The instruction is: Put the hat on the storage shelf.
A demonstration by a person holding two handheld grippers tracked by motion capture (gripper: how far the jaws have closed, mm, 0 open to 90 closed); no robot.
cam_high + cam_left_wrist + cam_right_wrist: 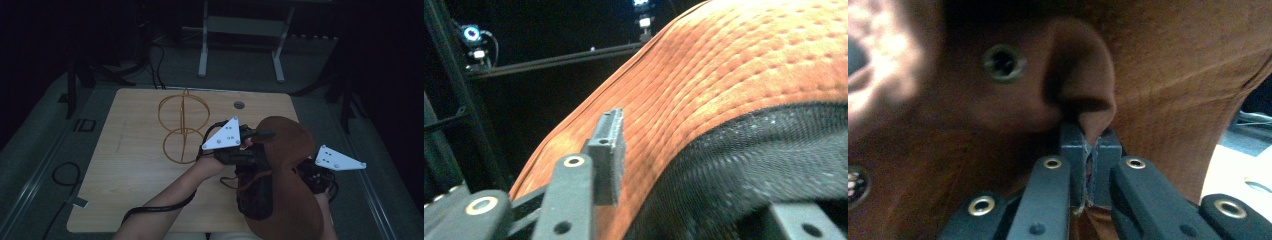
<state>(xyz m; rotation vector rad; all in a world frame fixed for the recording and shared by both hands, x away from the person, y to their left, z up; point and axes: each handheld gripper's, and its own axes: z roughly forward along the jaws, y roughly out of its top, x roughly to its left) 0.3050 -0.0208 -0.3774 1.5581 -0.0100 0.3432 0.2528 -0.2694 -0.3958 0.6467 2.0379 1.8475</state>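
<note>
Hat (287,165) fabric sits pinched in the right tool (1090,150); left tool (684,165) spread alongside.

Room dim, walls in darkness. Light wooden counter (135,165) at frame centre on grey floor (45,130). White metal stand (240,30) at upper centre; black cables (62,175) at lower left.

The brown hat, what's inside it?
The brown hat has a black mesh lining inside, with the left gripper reaching in. The brim covers the table beneath and most of the right gripper, which pinches the fabric.
</note>
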